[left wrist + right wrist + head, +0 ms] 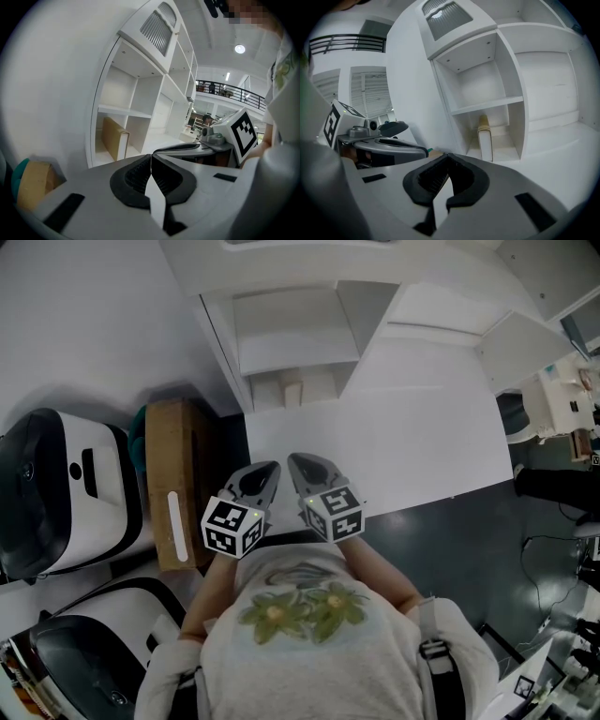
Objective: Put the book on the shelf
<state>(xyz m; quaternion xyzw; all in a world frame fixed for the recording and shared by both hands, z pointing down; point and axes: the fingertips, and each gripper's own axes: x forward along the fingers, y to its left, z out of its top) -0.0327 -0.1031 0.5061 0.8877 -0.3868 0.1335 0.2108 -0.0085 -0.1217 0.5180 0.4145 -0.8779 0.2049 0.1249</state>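
Note:
The book [293, 391], tan-covered with a pale spine, stands upright in the lowest compartment of the white shelf unit [281, 329]. It also shows in the left gripper view [115, 138] and the right gripper view [485, 140]. Both grippers hover close to the person's body, well short of the shelf and apart from the book. My left gripper [271, 468] is shut, its tips meeting with nothing between them [151, 155]. Beside it, my right gripper [294, 459] is also shut and empty [447, 154].
The white tabletop [412, 437] spreads from the shelf toward the person. A cardboard box [174, 484] stands left of the grippers, with a teal item [138, 432] behind it. Two black-and-white machines [56, 491] fill the left side. Dark floor lies to the right.

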